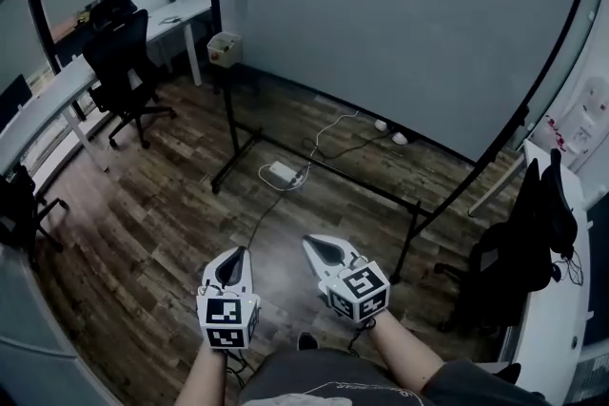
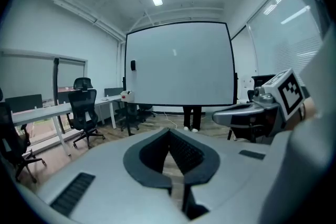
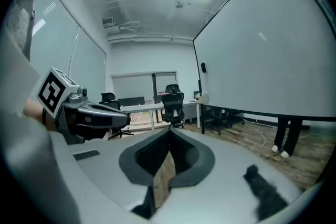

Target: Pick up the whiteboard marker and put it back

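Head view showed two grippers nearest us, side by side above the wooden floor (image 1: 143, 223): the left gripper (image 1: 238, 252) and the right gripper (image 1: 309, 242). Each carried one cube, the left cube (image 1: 227, 320) close to our body and the right cube (image 1: 359, 290) just beside it. In the left gripper view and the right gripper view alike, the jaws were pressed together at their tips and pinched nothing; only floor showed through the slot behind them.

Beyond the grippers, one white power adapter (image 1: 283, 172) lay on the floor with its cables trailing off. It sat among the black floor bars of the stand (image 1: 233, 124), between us and the board. We counted three black office chairs plainly: one at the left edge (image 1: 17, 204), one further back on the left (image 1: 124, 67), and one on the right (image 1: 509, 266). Two white worktops ran along the left side (image 1: 38, 105) and the back corner (image 1: 176, 14), and a third stood on the right (image 1: 547, 328).

Farthest off stood one large whiteboard (image 1: 400, 24), with one small pale box (image 1: 225, 46) at its left edge. Two white shoes (image 1: 390, 131) of a person showed under the board's lower edge.

We could not tell where the whiteboard marker lay; it was too small to pick out. Both grippers hung well apart from the whiteboard.
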The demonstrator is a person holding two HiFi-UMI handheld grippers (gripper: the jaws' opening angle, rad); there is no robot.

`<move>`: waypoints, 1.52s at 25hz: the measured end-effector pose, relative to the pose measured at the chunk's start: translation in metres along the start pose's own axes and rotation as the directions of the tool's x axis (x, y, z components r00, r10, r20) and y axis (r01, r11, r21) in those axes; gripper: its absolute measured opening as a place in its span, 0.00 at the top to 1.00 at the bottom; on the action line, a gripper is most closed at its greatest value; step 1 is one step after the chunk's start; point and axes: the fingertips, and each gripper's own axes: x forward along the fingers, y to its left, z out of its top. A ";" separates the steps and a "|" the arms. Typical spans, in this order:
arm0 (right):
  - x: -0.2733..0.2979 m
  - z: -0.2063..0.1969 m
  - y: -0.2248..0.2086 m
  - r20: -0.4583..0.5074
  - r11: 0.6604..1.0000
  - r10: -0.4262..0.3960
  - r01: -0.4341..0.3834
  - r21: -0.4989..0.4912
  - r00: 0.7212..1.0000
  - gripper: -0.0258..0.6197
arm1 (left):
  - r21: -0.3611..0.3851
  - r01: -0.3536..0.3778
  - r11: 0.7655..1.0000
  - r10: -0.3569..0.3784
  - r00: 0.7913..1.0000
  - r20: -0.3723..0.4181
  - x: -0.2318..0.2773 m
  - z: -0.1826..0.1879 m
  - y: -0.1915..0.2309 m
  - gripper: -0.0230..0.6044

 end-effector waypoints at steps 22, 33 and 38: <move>0.023 -0.003 -0.048 0.005 1.000 0.006 -0.006 -0.010 1.000 0.92 | -0.122 -0.170 0.978 0.176 0.983 0.047 0.018 0.011 0.045 0.94; 0.120 0.018 -0.079 0.003 0.999 -0.032 0.032 -0.013 0.999 0.92 | -0.134 -0.136 0.982 0.146 0.987 0.069 0.094 0.025 0.123 0.94; 0.179 0.039 -0.094 -0.002 1.000 -0.028 0.027 -0.015 1.000 0.92 | -0.125 -0.112 0.986 0.120 0.991 0.062 0.141 0.041 0.164 0.94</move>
